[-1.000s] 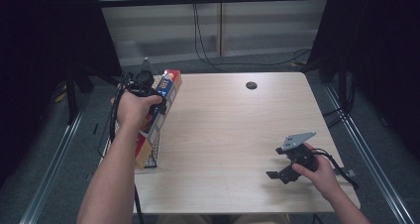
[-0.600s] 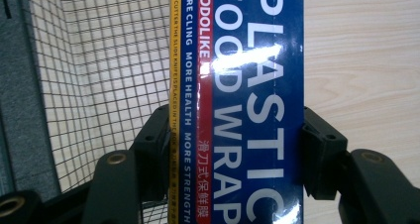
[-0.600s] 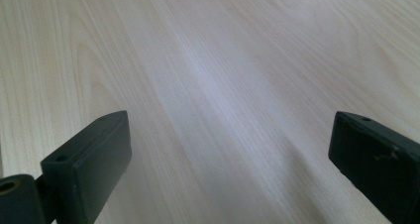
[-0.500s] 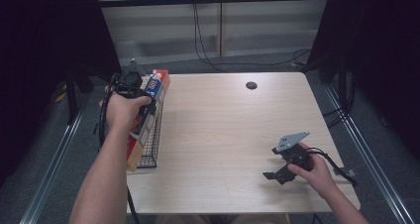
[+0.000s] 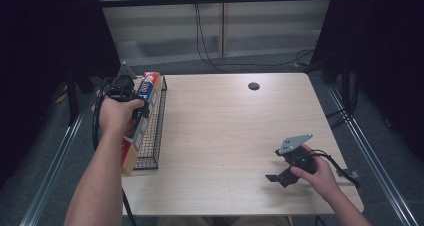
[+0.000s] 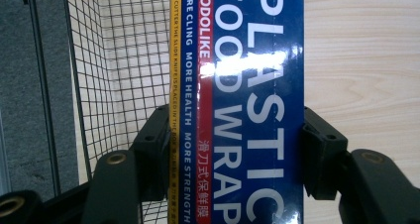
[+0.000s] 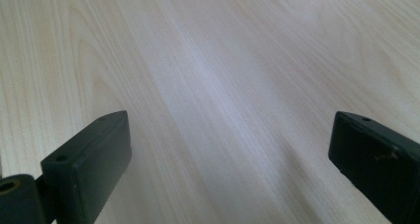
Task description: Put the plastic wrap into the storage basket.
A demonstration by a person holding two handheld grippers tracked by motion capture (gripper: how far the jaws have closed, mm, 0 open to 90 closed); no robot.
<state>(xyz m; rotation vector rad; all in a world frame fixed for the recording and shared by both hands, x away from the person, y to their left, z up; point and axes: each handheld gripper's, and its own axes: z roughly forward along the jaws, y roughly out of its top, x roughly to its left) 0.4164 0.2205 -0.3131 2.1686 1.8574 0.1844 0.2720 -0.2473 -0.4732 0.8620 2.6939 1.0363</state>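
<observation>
- The left tool (image 5: 134, 102) is clamped across the plastic wrap box (image 6: 237, 105), which hangs over the wire basket (image 5: 153, 136) at the worktop's (image 5: 225, 136) left edge
- Lower it level between the mesh walls before letting go
- The right tool (image 5: 286, 172) rests with jaws apart, holding nothing

A long plastic wrap box (image 6: 247, 105) is showing a glossy deep blue face with large white lettering, a red stripe with white text and a thin yellow edge strip. A black wire mesh basket (image 5: 152, 136) is forming a fine grid pattern. The table (image 5: 225, 131) is showing pale blond wood grain. Both grippers' jaws are appearing matte black.
</observation>
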